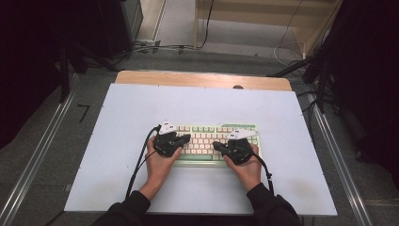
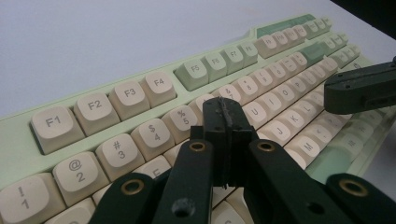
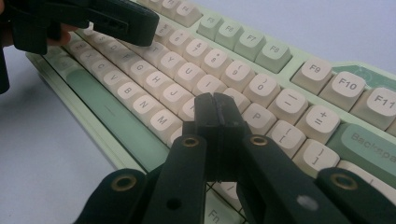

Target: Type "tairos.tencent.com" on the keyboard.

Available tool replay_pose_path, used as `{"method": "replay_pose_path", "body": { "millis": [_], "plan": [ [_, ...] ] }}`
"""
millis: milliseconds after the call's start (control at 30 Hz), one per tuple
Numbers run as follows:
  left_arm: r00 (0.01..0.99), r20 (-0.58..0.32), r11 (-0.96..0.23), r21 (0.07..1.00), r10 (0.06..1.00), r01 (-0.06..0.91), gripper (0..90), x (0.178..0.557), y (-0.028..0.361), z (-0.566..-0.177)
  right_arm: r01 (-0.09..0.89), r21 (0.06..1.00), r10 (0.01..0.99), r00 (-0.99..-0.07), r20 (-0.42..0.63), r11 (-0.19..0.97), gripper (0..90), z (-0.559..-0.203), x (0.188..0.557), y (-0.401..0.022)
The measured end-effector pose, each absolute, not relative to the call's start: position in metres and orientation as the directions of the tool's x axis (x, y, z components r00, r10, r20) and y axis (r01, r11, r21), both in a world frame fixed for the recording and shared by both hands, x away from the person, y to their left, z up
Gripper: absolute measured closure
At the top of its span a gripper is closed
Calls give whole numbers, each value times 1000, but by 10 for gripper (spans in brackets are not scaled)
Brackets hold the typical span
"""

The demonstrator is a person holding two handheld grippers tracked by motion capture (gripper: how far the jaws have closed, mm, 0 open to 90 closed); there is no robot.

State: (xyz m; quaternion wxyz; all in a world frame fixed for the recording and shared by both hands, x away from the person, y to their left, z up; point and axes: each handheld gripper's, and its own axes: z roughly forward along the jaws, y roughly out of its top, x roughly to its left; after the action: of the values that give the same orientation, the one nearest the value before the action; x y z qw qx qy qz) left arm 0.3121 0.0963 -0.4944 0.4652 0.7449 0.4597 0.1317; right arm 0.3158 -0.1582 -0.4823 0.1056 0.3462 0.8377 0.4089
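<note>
Keyboard (image 1: 207, 141): pale green case with cream and green keycaps, lying flat near the middle of the table, a little toward the person's side. Its long axis runs left to right across the high view, parallel to the table's near edge; the function row faces away from the person and the green space bar (image 3: 116, 121) lies on the near side.

Table (image 1: 117, 122): a pale, plain surface, with a strip of bare wood along its far edge. Around it lies grey floor; cables trail across the floor beyond the table, and dark stands rise at both sides.

Left gripper (image 2: 224, 112): jaws clenched together with nothing between them, tips poised over the number and upper letter rows on the left half of the keyboard. Whether they touch a key cannot be told.

Right gripper (image 3: 215, 107): jaws likewise pressed shut and empty, tips above the letter keys near P on the right half. Contact with a key cannot be told. Both grippers point inward toward the keyboard's centre, well apart from each other.
</note>
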Motion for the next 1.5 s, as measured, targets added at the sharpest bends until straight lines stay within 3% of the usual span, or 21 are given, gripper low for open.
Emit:
{"method": "replay_pose_path", "body": {
  "millis": [833,1500],
  "plan": [
    [549,-205,-189,796,810,575,900,316,91,-498,493,758,664,-740,108,426,876,-481,316,-158],
    [533,-231,-131,820,814,557,900,312,104,-488,492,761,666,-738,108,422,876,-480,316,-159]
  ]
}}
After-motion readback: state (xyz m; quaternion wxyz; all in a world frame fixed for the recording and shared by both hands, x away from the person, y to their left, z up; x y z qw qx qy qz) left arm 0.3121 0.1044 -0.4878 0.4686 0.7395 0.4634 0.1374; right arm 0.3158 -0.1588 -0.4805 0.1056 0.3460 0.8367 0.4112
